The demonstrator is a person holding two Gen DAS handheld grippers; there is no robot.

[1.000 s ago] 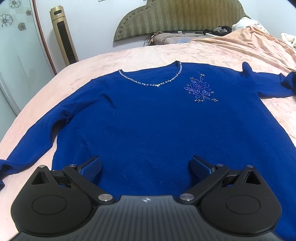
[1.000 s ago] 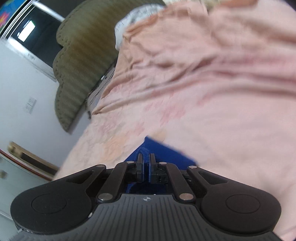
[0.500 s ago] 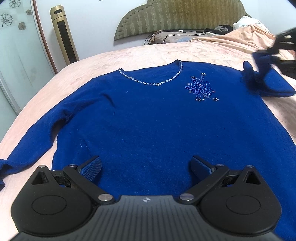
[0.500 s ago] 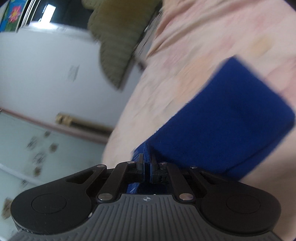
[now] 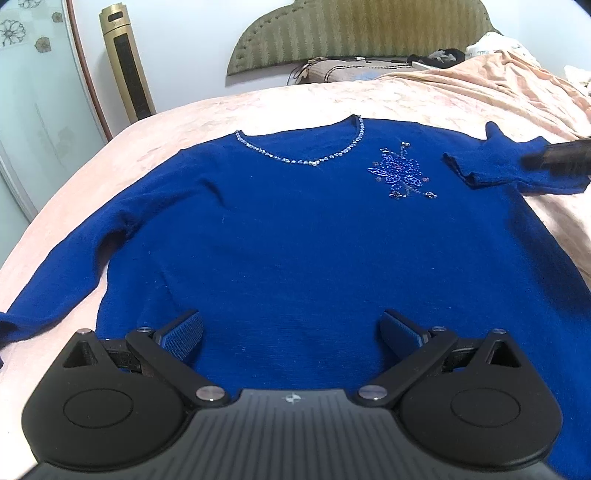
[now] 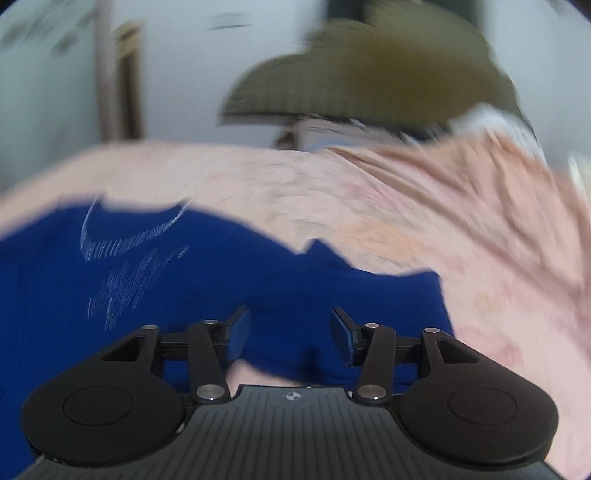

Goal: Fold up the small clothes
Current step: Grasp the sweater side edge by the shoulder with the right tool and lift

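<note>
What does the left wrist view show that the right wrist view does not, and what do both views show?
Only the left wrist view shows the far-left sleeve spread out flat, the sharp beaded flower, and the open left gripper over the hem. Only the right wrist view shows the open right gripper from behind, with nothing between its fingers, above the right sleeve. Both show the blue sweater, its beaded neckline, the pink bedspread and the green headboard; the right view is blurred.
</note>
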